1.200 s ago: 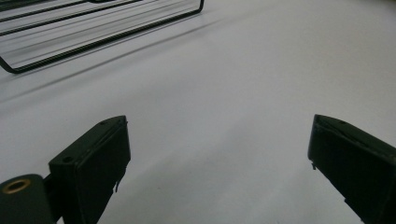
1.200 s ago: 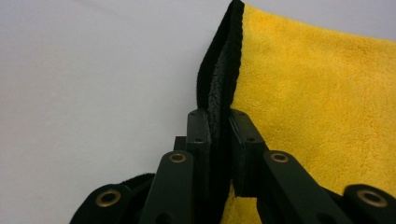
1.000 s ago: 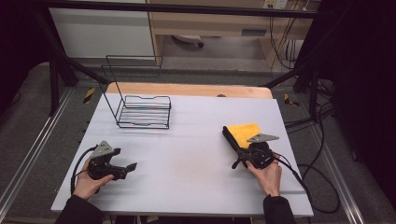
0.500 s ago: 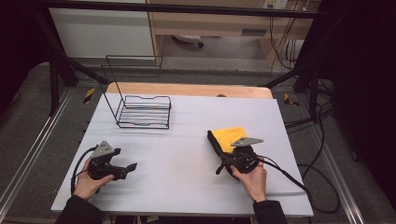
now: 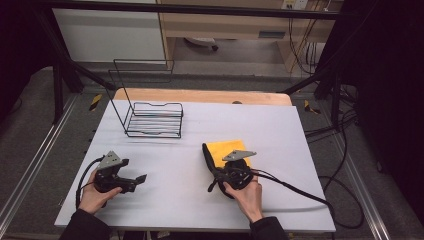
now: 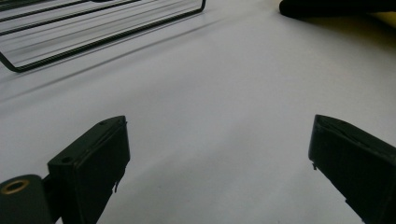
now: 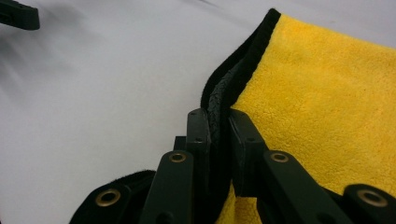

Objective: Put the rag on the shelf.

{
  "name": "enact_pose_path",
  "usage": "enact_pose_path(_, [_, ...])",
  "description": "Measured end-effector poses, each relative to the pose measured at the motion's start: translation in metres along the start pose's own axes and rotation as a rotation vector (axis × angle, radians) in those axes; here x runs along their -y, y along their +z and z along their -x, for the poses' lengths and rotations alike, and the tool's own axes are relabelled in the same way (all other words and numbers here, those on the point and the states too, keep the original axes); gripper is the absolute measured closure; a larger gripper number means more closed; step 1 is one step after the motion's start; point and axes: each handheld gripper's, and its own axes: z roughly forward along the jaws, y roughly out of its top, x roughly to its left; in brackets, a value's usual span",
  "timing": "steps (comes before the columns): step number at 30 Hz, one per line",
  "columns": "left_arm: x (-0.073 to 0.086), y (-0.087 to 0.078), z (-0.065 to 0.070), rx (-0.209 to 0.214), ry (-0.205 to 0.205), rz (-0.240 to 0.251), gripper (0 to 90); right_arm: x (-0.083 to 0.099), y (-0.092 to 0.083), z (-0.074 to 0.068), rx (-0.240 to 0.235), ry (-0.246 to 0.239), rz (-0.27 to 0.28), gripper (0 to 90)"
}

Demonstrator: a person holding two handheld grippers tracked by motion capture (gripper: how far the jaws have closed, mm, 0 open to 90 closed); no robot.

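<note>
**A:** Two grippers in play, one load. Right gripper is clamped on the black-bound edge of the yellow microfibre cloth — in the right gripper view the jaws pinch the hem between them, nothing loose.

**B:** Where's the cloth relative to the wire rack?

**A:** Nearer the person than the rack and off to its right, well apart, lying on the white table. From the jaws, the yellow body of the cloth spreads away and to the right; the pinched hem stands up on edge, running away from the person.

**B:** Left side?

**A:** Left gripper sits below the rack's left half, near the person's edge, jaws spread wide over bare table, holding nothing. In its own view the rack's base wire is up ahead, the cloth's dark hem far off to the upper right.

**B:** So which relation matters?

**A:** My read — the gap from cloth to rack. Rack lies up and left of the held hem, and only the right gripper has the cloth.
</note>
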Motion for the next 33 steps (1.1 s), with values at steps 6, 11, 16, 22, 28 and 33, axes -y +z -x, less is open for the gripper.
enact_pose_path(6, [0.0,-0.001,0.0,0.0,-0.002,0.003,5.2,-0.005,0.008,-0.014,-0.005,-0.005,-0.002,79.8])
enact_pose_path(11, [0.0,0.0,0.001,0.001,-0.001,0.003,5.2,-0.006,0.019,-0.027,-0.008,-0.019,-0.017,79.6])
enact_pose_path(16, [0.0,0.0,0.001,0.001,0.0,0.0,5.1,0.001,0.032,-0.033,-0.004,-0.035,-0.041,78.4])
enact_pose_path(22, [0.0,0.0,0.002,0.004,0.0,-0.004,5.1,0.002,0.035,-0.032,-0.035,-0.04,-0.038,67.0])
enact_pose_path(28, [0.0,0.0,0.002,0.005,0.0,-0.003,5.1,-0.012,0.008,-0.011,0.002,-0.076,0.059,43.6])
enact_pose_path(33, [-0.001,0.0,0.002,0.004,-0.003,-0.005,4.4,-0.005,-0.009,0.02,0.051,-0.026,0.05,41.9])
